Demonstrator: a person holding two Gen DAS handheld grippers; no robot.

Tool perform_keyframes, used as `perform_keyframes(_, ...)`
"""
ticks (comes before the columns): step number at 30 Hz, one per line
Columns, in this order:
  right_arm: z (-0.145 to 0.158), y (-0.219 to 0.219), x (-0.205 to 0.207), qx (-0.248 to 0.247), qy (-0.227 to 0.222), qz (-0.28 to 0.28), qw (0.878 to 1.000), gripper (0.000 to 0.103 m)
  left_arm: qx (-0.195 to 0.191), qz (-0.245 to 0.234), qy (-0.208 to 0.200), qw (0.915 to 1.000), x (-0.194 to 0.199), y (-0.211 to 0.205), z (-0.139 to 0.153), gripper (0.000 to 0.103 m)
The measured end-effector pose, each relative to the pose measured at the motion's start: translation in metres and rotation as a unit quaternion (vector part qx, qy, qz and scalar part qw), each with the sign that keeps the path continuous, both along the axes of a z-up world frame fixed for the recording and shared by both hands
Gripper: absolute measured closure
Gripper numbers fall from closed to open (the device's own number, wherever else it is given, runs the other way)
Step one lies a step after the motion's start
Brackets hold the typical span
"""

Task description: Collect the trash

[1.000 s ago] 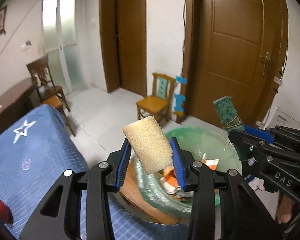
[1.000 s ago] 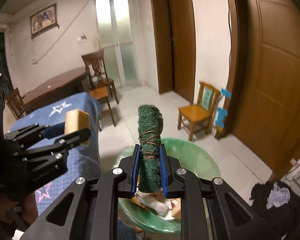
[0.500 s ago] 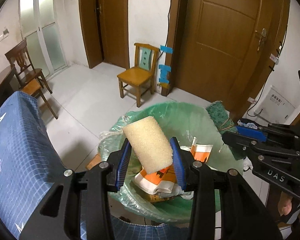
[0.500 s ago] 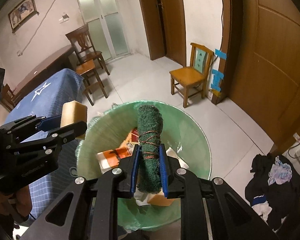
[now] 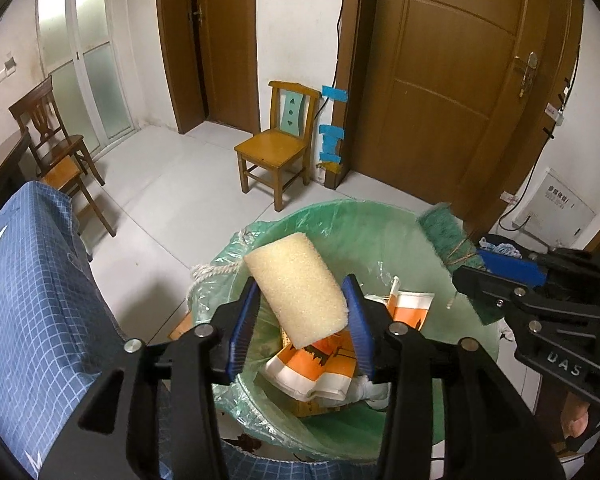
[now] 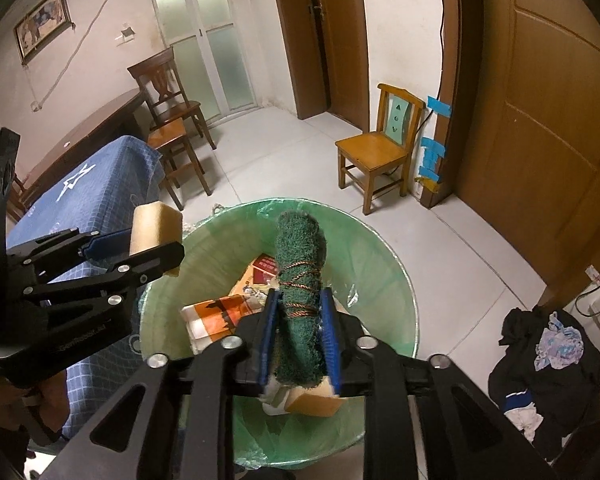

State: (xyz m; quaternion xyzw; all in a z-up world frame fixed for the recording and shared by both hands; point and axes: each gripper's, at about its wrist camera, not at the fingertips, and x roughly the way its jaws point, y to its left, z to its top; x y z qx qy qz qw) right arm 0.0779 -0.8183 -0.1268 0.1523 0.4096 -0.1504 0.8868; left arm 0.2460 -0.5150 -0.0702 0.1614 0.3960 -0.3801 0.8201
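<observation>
Over a bin lined with a green bag (image 5: 340,208) (image 6: 384,240), both grippers hold trash. A beige foam sponge (image 5: 296,284) (image 6: 152,228) sits tilted between the blue pads of my left gripper (image 5: 301,285) (image 6: 156,240). Its jaws are opening, and the pads still touch the sponge on both sides. A rolled green scouring pad tied with copper wire (image 6: 300,320) (image 5: 444,232) stands between the pads of my right gripper (image 6: 299,294) (image 5: 472,264). Those jaws are opening too, still in contact. An orange-and-white wrapper (image 5: 324,364) (image 6: 216,312) lies in the bin.
A table under a blue star-print cloth (image 5: 40,320) (image 6: 80,196) borders the bin on the left. A small yellow chair (image 5: 276,148) (image 6: 376,152) stands by brown doors, beyond grey floor. Dark chairs (image 5: 48,132) are at far left. A heap of dark clothes (image 6: 540,360) lies to the right.
Both grippers came down and tipped forward, from above the bin's near side to over its mouth. Both pairs of jaws have widened slightly; sponge and green roll stay between them.
</observation>
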Motion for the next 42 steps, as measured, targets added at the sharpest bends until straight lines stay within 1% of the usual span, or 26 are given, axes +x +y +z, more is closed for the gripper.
perform_keyframes(1, 0.001, 0.001, -0.001, -0.003, -0.002, -0.005, 1.000, 0.061, 0.001, 0.003, 0.000, 1.0000, 0.001, 0.000, 0.000, 0.043)
perform_keyframes(2, 0.004, 0.002, -0.004, -0.003, -0.006, -0.010, 1.000, 0.061, 0.000, 0.008, -0.004, 1.0000, 0.002, 0.002, -0.001, 0.036)
perform_keyframes(7, 0.014, 0.001, -0.015, -0.003, -0.023, -0.022, 0.999, 0.061, -0.001, 0.019, -0.006, 0.9998, 0.004, 0.012, 0.001, 0.036)
perform_keyframes(9, 0.022, 0.009, -0.025, -0.008, -0.039, -0.020, 0.999, 0.060, -0.008, 0.024, -0.013, 0.9996, 0.001, 0.020, 0.006, 0.032)
perform_keyframes(10, 0.029, 0.017, -0.033, -0.019, -0.053, -0.019, 0.998, 0.058, -0.015, 0.027, -0.022, 0.9993, -0.004, 0.028, 0.012, 0.030)
perform_keyframes(11, 0.037, 0.029, -0.044, -0.034, -0.068, -0.018, 0.997, 0.050, -0.023, 0.030, -0.031, 0.9988, -0.009, 0.034, 0.016, 0.025)
perform_keyframes(12, 0.042, 0.038, -0.054, -0.047, -0.081, -0.018, 0.995, 0.044, -0.037, 0.037, -0.048, 0.9975, -0.017, 0.047, 0.025, 0.020)
perform_keyframes(13, 0.050, 0.053, -0.069, -0.068, -0.101, -0.022, 0.992, 0.035, -0.052, 0.042, -0.066, 0.9956, -0.026, 0.060, 0.033, 0.018)
perform_keyframes(14, 0.058, 0.069, -0.085, -0.091, -0.122, -0.029, 0.988, 0.027, -0.063, 0.045, -0.079, 0.9939, -0.032, 0.070, 0.039, 0.011)
perform_keyframes(15, 0.063, 0.083, -0.097, -0.106, -0.137, -0.033, 0.984, 0.024, -0.077, 0.052, -0.098, 0.9908, -0.044, 0.085, 0.047, 0.006)
perform_keyframes(17, 0.072, 0.117, -0.128, -0.143, -0.173, -0.047, 0.973, 0.018, -0.100, 0.059, -0.120, 0.9860, -0.063, 0.109, 0.058, 0.006)
perform_keyframes(19, 0.073, 0.140, -0.152, -0.158, -0.197, -0.053, 0.966, 0.013, -0.111, 0.055, -0.139, 0.9825, -0.088, 0.131, 0.064, 0.006)
perform_keyframes(20, 0.072, 0.152, -0.162, -0.164, -0.203, -0.055, 0.964, 0.013, -0.114, 0.056, -0.152, 0.9803, -0.099, 0.141, 0.067, 0.006)
perform_keyframes(24, 0.066, 0.187, -0.190, -0.182, -0.209, -0.058, 0.959, 0.009, -0.125, 0.056, -0.181, 0.9739, -0.131, 0.166, 0.072, 0.006)
perform_keyframes(27, 0.065, 0.210, -0.215, -0.190, -0.226, -0.070, 0.953, 0.007, -0.151, 0.060, -0.183, 0.9697, -0.149, 0.185, 0.075, 0.006)
perform_keyframes(30, 0.063, 0.223, -0.236, -0.184, -0.241, -0.074, 0.950, 0.005, -0.165, 0.058, -0.186, 0.9668, -0.167, 0.198, 0.074, 0.006)
perform_keyframes(35, 0.059, 0.239, -0.264, -0.187, -0.242, -0.075, 0.949, 0.005, -0.170, 0.042, -0.205, 0.9630, -0.196, 0.203, 0.072, 0.006)
perform_keyframes(38, 0.059, 0.240, -0.280, -0.179, -0.246, -0.075, 0.949, 0.005, -0.169, 0.026, -0.201, 0.9647, -0.211, 0.200, 0.069, 0.006)
perform_keyframes(42, 0.061, 0.241, -0.294, -0.176, -0.253, -0.073, 0.949, 0.005, -0.166, 0.024, -0.201, 0.9650, -0.224, 0.203, 0.065, 0.006)
